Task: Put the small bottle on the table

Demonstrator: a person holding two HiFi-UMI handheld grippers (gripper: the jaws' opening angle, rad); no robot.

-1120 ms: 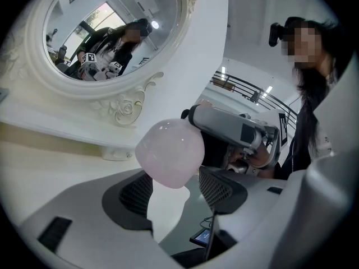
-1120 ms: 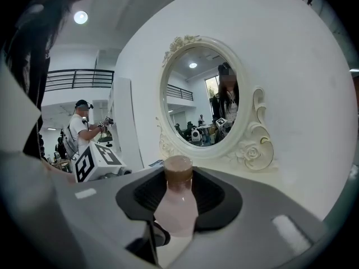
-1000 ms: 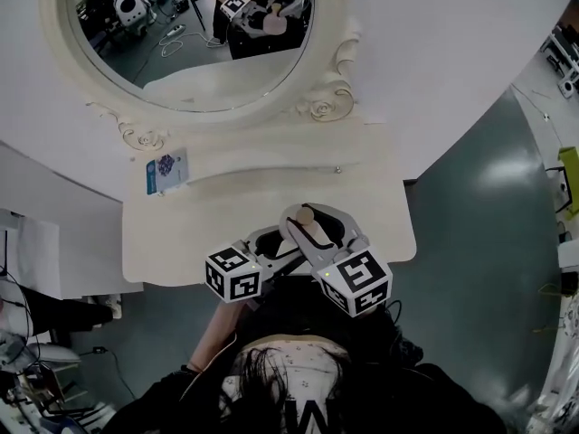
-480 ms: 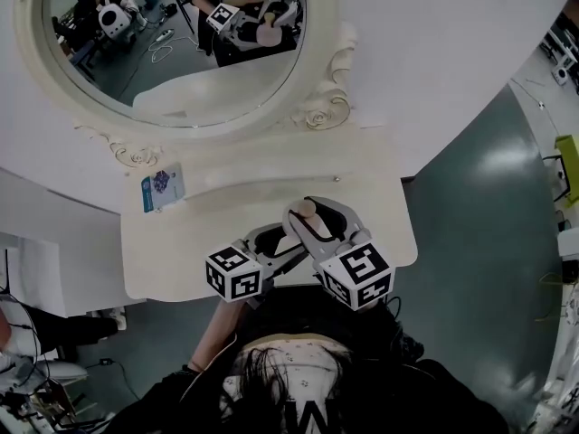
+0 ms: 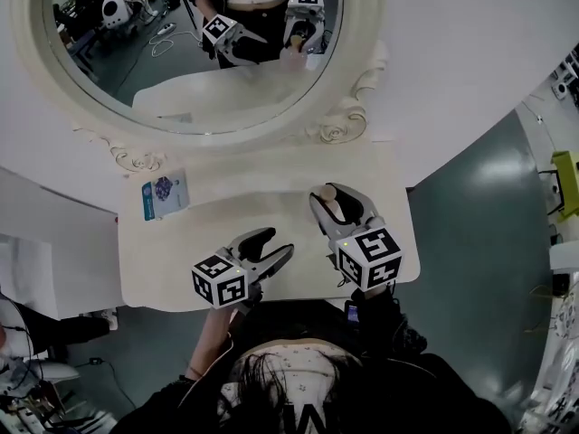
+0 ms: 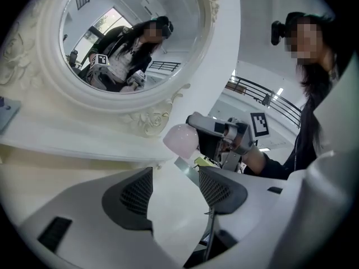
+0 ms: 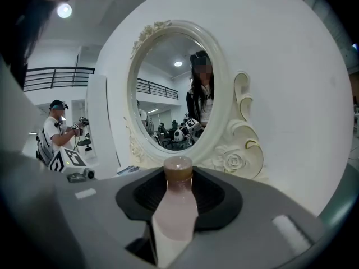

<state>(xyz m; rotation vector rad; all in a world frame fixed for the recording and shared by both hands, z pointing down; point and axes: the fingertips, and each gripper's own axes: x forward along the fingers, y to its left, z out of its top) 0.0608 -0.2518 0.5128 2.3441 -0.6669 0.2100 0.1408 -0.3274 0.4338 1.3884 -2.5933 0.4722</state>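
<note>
A small pale-pink bottle (image 5: 334, 205) with a brown cap (image 7: 178, 170) sits between the jaws of my right gripper (image 5: 337, 197), which is shut on it. It hangs just above the right part of the cream dressing table (image 5: 181, 242). In the right gripper view the bottle (image 7: 175, 214) points toward the oval mirror. My left gripper (image 5: 274, 246) hovers over the table's front middle, apart from the bottle. It is open with nothing between its pads (image 6: 137, 190). In the left gripper view the bottle's rounded base (image 6: 180, 140) shows ahead, held in the right gripper.
A blue-and-white packet (image 5: 165, 193) lies at the table's back left. The ornate oval mirror (image 5: 181, 52) stands behind the table on a raised shelf. Green floor (image 5: 479, 206) lies to the right. A person (image 7: 56, 132) stands far off.
The two grippers have drawn apart. The left one has moved left and back from the bottle. The right one has carried the bottle a little right and farther over the table.
</note>
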